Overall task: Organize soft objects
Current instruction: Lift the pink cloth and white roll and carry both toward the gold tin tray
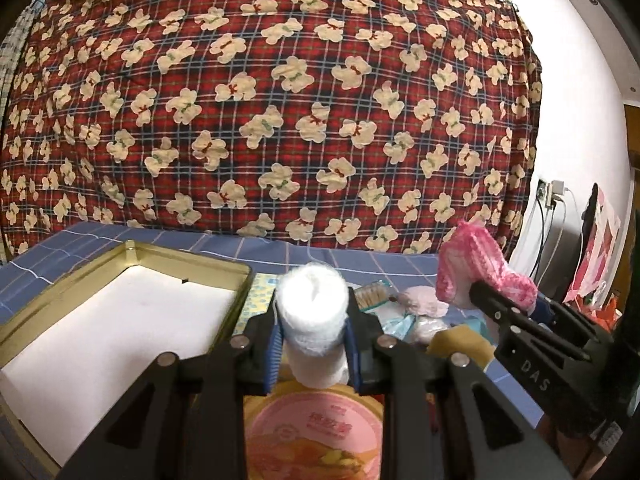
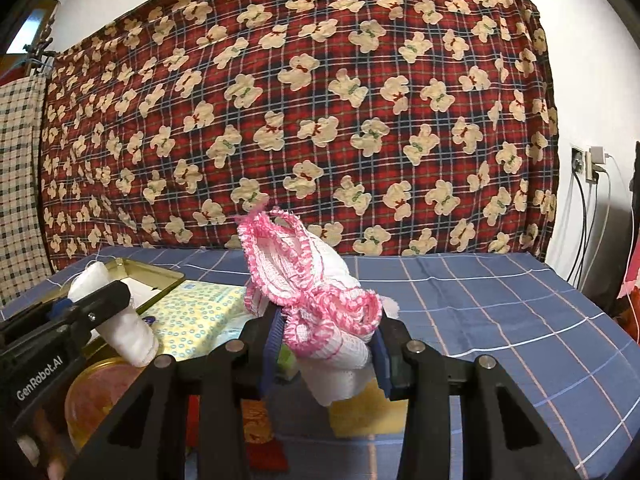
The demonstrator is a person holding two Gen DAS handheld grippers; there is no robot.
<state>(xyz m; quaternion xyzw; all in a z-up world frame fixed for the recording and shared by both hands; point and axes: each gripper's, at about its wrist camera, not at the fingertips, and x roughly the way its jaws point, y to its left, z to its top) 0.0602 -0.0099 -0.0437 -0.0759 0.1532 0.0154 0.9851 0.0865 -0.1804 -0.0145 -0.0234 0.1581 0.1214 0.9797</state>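
My left gripper [image 1: 312, 334] is shut on a white roll of soft gauze [image 1: 314, 312] and holds it upright above the table; the roll also shows in the right wrist view [image 2: 120, 320]. My right gripper [image 2: 326, 342] is shut on a pink-and-white crocheted bootie [image 2: 312, 288], held in the air; it shows at the right of the left wrist view [image 1: 476, 268]. An open gold tin box [image 1: 132, 256] with a white lining lies to the left of the left gripper.
A round pink-lidded container [image 1: 316, 432] sits below the left gripper. Pale pink soft items [image 1: 424, 300], a yellow patterned pack [image 2: 200, 308] and a yellow sponge [image 2: 360, 412] lie on the blue checked tablecloth [image 2: 500, 312]. A red bear-print blanket [image 1: 280, 100] hangs behind. Cables hang at the right wall.
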